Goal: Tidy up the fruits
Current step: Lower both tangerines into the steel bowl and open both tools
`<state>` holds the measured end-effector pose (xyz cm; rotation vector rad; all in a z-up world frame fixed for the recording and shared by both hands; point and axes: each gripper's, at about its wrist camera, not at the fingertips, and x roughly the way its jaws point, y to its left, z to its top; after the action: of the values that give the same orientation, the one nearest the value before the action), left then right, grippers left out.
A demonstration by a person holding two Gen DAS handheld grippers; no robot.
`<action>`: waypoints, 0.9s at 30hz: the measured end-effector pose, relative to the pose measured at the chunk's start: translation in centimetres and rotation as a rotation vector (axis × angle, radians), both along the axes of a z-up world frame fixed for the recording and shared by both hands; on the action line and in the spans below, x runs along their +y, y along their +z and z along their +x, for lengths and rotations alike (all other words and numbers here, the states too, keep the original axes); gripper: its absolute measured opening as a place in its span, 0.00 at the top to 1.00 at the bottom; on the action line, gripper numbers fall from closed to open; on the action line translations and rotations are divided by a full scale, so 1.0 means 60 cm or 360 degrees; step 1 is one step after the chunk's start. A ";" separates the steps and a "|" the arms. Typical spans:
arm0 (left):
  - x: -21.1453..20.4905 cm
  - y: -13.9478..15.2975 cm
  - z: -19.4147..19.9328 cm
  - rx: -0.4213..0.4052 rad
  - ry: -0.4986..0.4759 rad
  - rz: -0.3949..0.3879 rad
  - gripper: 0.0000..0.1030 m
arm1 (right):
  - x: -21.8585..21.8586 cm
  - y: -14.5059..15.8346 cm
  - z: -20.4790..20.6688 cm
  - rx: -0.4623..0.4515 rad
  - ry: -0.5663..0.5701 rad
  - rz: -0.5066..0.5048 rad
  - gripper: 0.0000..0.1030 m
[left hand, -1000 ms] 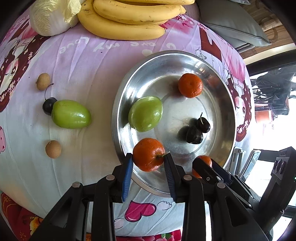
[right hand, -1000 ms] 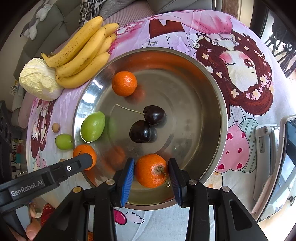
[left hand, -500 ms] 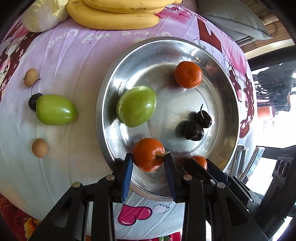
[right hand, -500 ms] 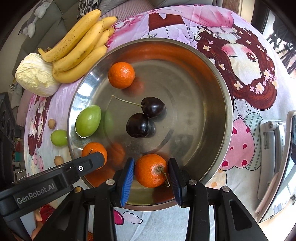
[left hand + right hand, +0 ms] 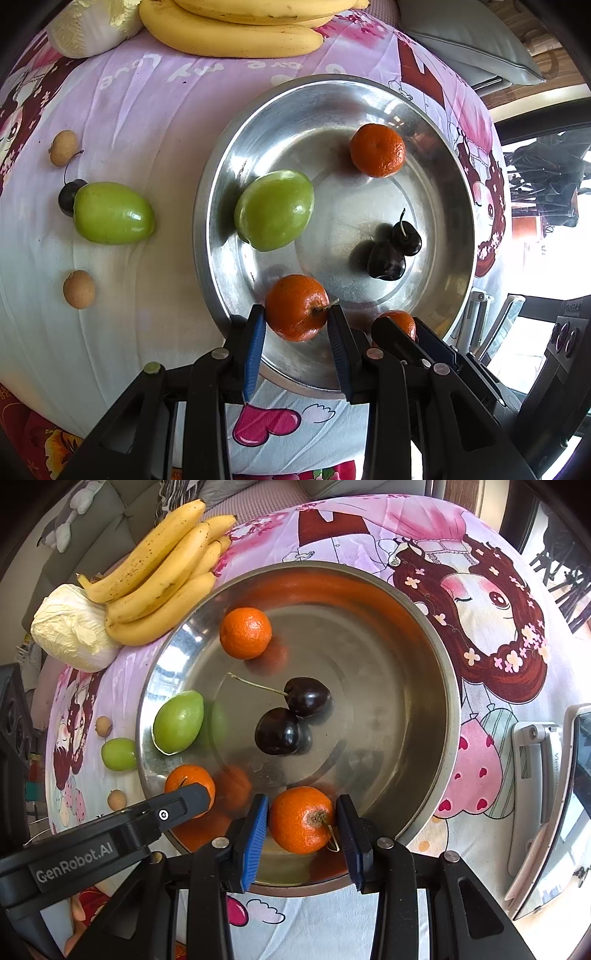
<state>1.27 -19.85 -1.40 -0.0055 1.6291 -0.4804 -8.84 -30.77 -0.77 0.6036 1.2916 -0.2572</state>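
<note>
Left claw point(image 5: 296, 334) grips tangerine point(image 5: 296, 307) (stem pointing right).

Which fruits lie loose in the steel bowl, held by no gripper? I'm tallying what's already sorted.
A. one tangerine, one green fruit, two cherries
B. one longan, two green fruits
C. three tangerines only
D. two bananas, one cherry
A: a free tangerine, one green fruit and two dark cherries lie in the steel bowl; each gripper pinches another tangerine.

Both tongs: black plastic frames with triangular cutouts and silver pivot screws. Left tongs point(image 5: 297, 339) and right tongs point(image 5: 301, 829) each have one ribbed blue pad and one dark navy pad. White "GenRobot.AI" lettering on the left unit's housing.
</note>
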 end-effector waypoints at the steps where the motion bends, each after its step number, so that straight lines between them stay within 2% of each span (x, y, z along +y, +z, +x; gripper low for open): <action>1: 0.001 0.001 0.000 0.0004 0.0000 0.0001 0.66 | 0.000 0.001 0.000 0.0003 -0.0001 -0.0002 0.61; 27: 0.046 0.039 -0.001 0.0010 0.0047 -0.0032 0.66 | 0.008 0.041 0.003 -0.0007 0.0024 -0.0031 0.59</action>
<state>1.21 -17.10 0.96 -0.0459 1.6279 -0.4748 -8.66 -30.30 1.69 0.5772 1.2873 -0.2555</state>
